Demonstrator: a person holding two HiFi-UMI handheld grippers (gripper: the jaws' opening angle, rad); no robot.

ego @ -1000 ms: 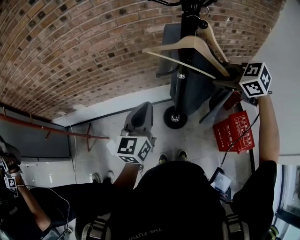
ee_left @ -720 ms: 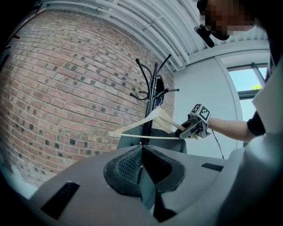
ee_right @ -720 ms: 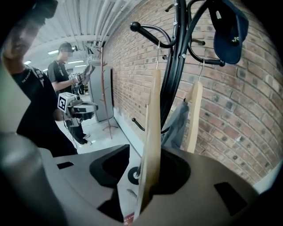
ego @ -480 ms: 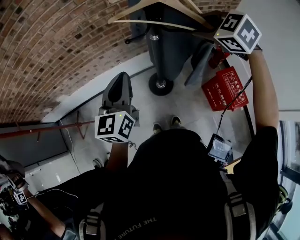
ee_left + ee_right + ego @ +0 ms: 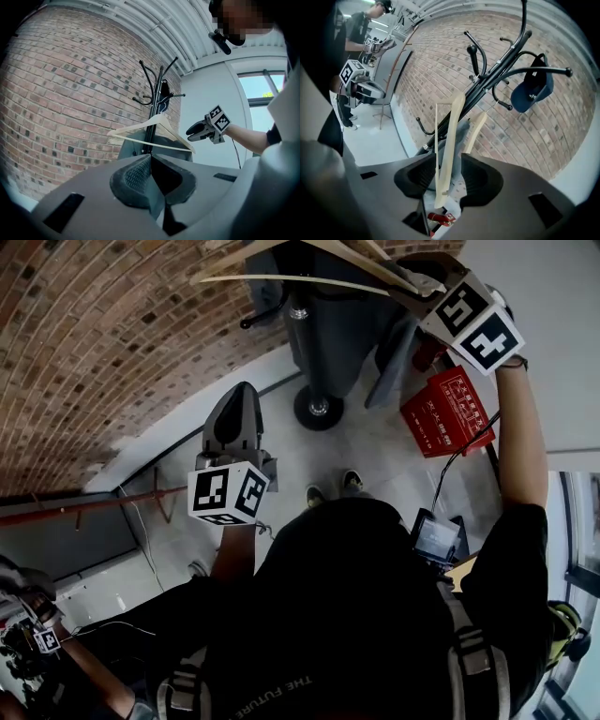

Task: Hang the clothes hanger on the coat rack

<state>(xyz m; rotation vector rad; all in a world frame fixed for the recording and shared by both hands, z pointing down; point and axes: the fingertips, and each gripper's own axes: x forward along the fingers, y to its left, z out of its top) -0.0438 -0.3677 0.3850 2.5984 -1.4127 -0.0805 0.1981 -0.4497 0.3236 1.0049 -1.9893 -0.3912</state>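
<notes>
Wooden clothes hanger [image 5: 449, 140] looks hooked on a lower arm of the coat rack [image 5: 497, 70], close by its pole. Right gripper [image 5: 443, 176] has just been opening: jaws wide, hanger's end between them but unpinched; left gripper [image 5: 151, 173] closed on nothing. Release step, so next back the right gripper straight off without snagging that end. Readable: "THE FUTUR…" on the person's shirt [image 5: 356, 615]; blue cap [image 5: 532, 93] and red box [image 5: 450, 413] print too small.
</notes>
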